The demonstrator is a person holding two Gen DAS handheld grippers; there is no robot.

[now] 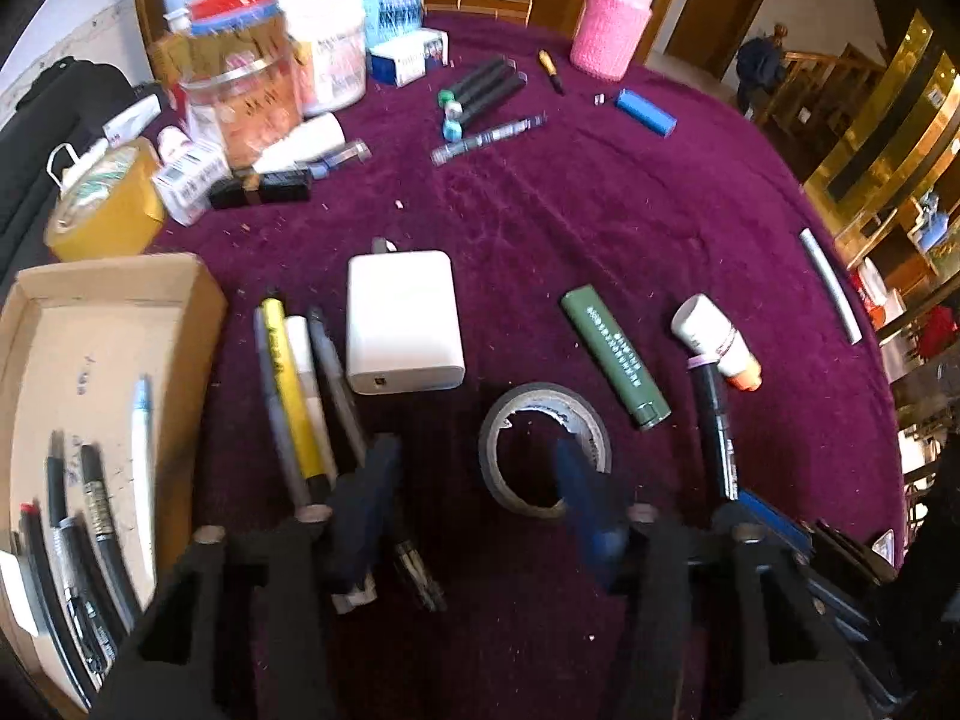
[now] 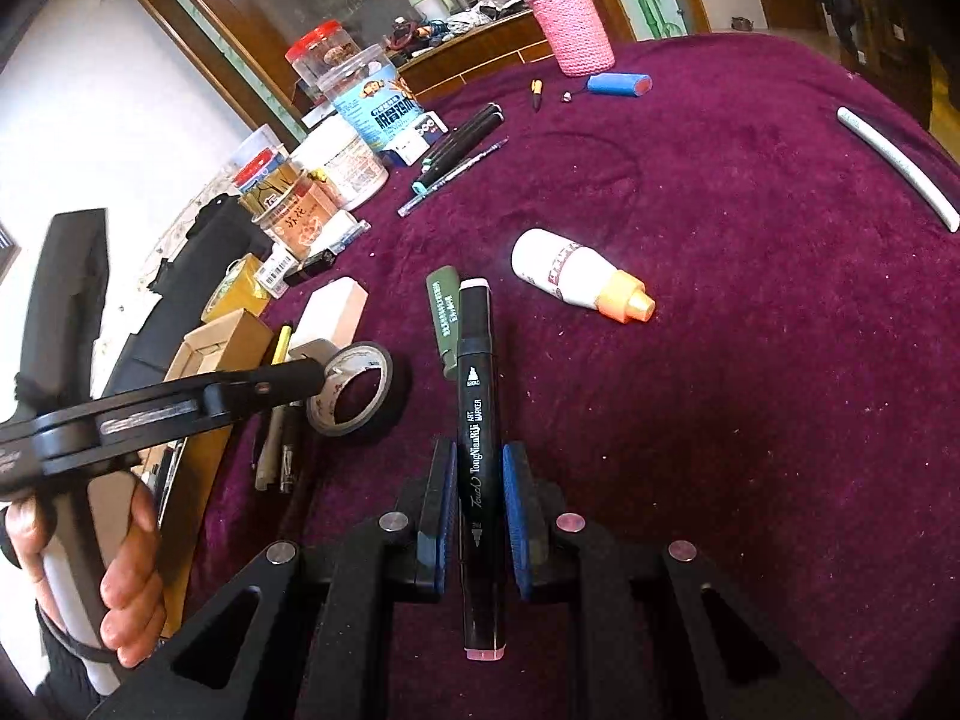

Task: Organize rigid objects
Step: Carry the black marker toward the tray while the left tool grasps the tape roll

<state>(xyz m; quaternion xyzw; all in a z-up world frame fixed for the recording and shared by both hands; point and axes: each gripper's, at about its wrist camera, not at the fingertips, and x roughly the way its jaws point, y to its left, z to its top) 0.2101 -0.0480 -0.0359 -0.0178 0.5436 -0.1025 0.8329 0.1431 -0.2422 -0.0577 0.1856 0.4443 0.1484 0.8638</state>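
My left gripper [image 1: 474, 480] is open and empty above the purple cloth, its right finger over the hole of a grey tape roll [image 1: 543, 450]; the roll also shows in the right wrist view [image 2: 351, 390]. Several pens [image 1: 300, 396] lie by its left finger. A cardboard tray [image 1: 90, 348] at left holds several pens. My right gripper [image 2: 477, 480] is shut on a black art marker [image 2: 477, 438], which points forward between the pads. The marker also shows in the left wrist view [image 1: 714, 426].
A white charger [image 1: 402, 321], a green lighter [image 1: 615, 357] and a white bottle with an orange cap [image 2: 579, 276] lie mid-table. Jars and boxes [image 1: 264, 78] crowd the back left, a pink-sleeved jar [image 1: 609, 27] the back. A white tube [image 2: 897, 165] lies at right.
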